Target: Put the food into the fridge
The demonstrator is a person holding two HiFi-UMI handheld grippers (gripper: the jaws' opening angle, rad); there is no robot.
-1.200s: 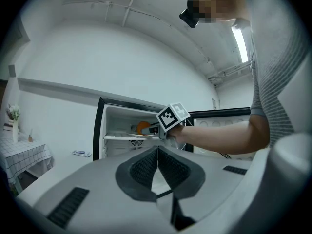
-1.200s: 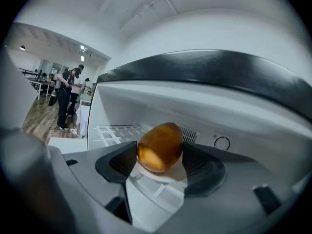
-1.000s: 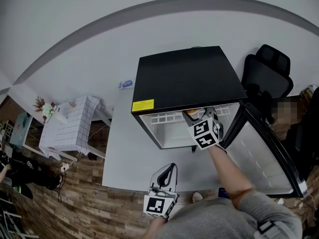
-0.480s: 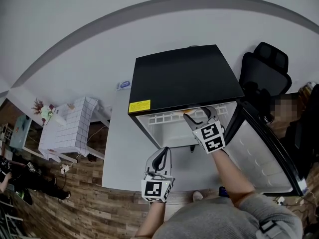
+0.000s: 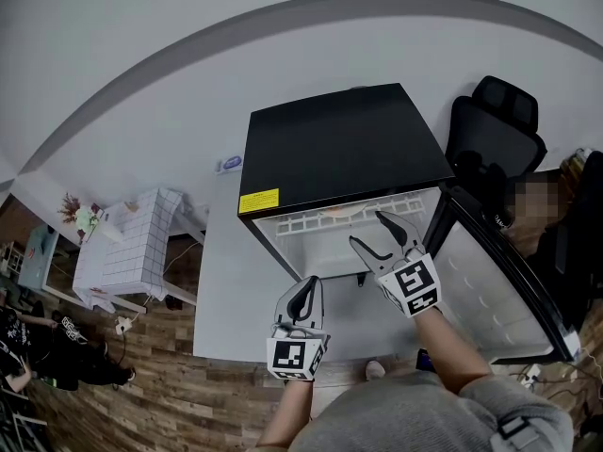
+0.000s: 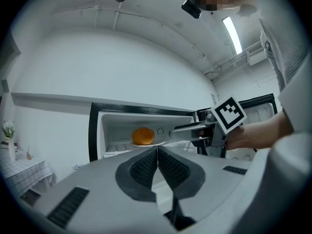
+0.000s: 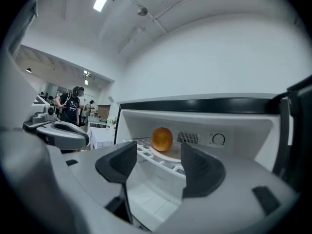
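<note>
Head view: fridge [image 5: 339, 149] open, door [image 5: 490, 281] swung to your right; right gripper [image 5: 367, 229] at the mouth, tongs apart, empty | Left gripper view: left gripper [image 6: 157, 152] tongs together, empty; round orange food [image 6: 143, 136] sits on a plate [image 6: 158, 143] on the upper shelf | Right gripper view: placing looks done; next, back clear of the frame edge and shut the door; open room behind.

Your right arm [image 5: 450, 345] reaches forward, and your right gripper [image 5: 370, 231] has its jaws spread apart, nothing between them. Your left gripper [image 5: 303, 295] sits nearer your body, jaws pressed together, empty.
</note>
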